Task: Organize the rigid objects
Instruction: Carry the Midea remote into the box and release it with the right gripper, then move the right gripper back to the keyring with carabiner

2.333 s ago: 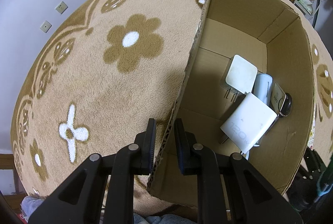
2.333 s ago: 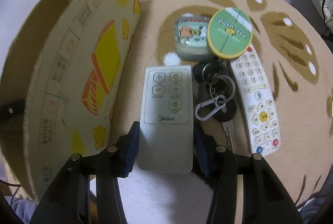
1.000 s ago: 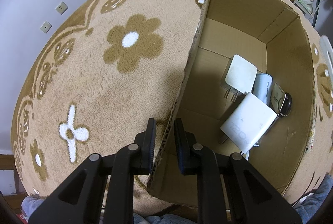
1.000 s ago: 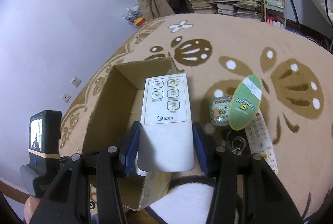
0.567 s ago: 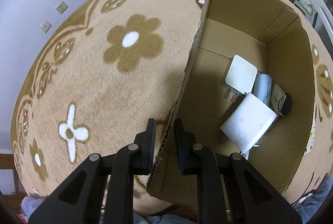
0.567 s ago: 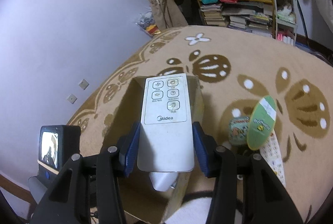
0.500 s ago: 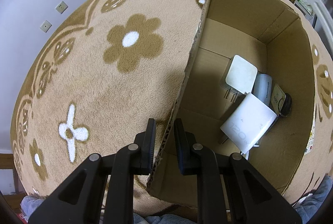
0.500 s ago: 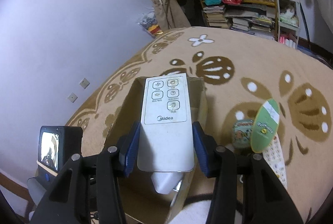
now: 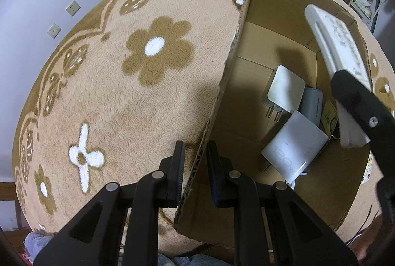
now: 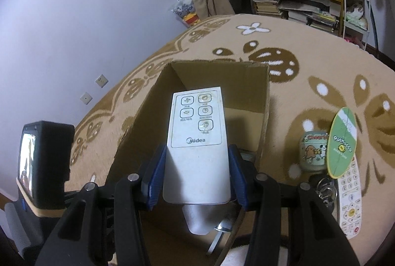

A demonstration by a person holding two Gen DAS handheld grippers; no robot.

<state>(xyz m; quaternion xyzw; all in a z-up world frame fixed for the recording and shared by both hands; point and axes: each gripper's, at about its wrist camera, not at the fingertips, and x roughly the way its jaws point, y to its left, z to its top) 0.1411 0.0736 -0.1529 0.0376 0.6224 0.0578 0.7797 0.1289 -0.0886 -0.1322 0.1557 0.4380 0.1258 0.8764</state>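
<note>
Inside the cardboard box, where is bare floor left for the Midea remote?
Bare floor of the cardboard box lies along the left wall held by the left tongs. By the right wall it is crowded: white chargers, under the Midea remote.

Beige carpet [image 9: 118,103] with brown flower pattern. On it: open cardboard box [image 10: 264,103], small printed tin [image 10: 313,152], green oval card [image 10: 342,142], white keypad remote [image 10: 350,199], key ring [image 10: 325,189].
</note>
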